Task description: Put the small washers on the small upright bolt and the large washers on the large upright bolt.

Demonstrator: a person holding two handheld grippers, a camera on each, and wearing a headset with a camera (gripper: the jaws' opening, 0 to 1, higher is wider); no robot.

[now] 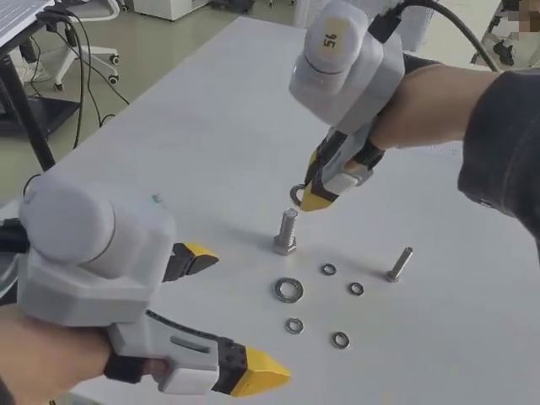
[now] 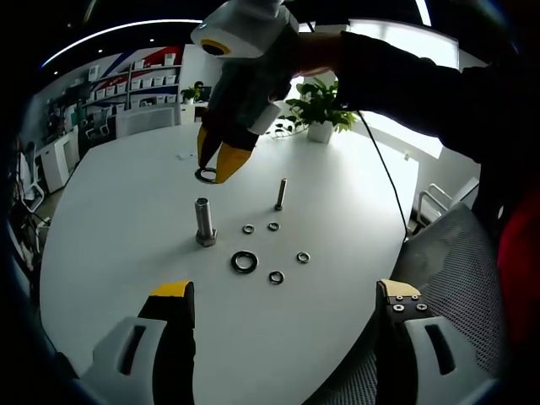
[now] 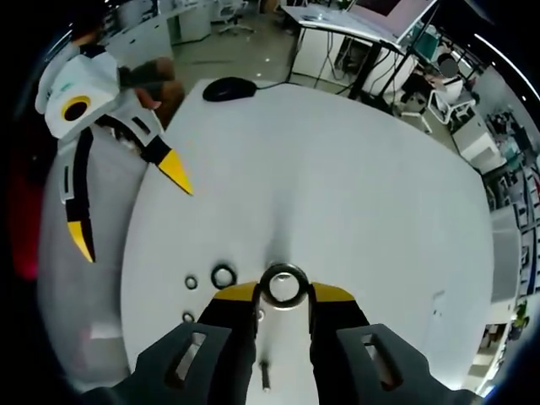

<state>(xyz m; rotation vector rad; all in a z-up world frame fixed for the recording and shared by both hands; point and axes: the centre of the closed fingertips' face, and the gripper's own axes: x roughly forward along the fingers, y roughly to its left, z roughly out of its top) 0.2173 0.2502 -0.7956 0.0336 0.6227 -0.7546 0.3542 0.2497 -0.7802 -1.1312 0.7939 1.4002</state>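
Hovering lower left in the head view, the left gripper [image 1: 240, 312] gapes, holding nothing. At centre stands the large bolt [image 1: 287, 232]; just above it the right gripper [image 1: 309, 201] pinches a large washer [image 1: 296, 195]. A second large washer [image 1: 288, 289] and four small washers [image 1: 328, 269] lie on the table [image 1: 211, 126] below, left of the small bolt [image 1: 399, 264].

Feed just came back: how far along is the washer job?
Done: nothing yet; the large bolt and small bolt both look bare. In hand: the right gripper is shut on the held large washer above the large bolt. Remaining: a loose large washer and four small washers on the table; the left gripper is open.
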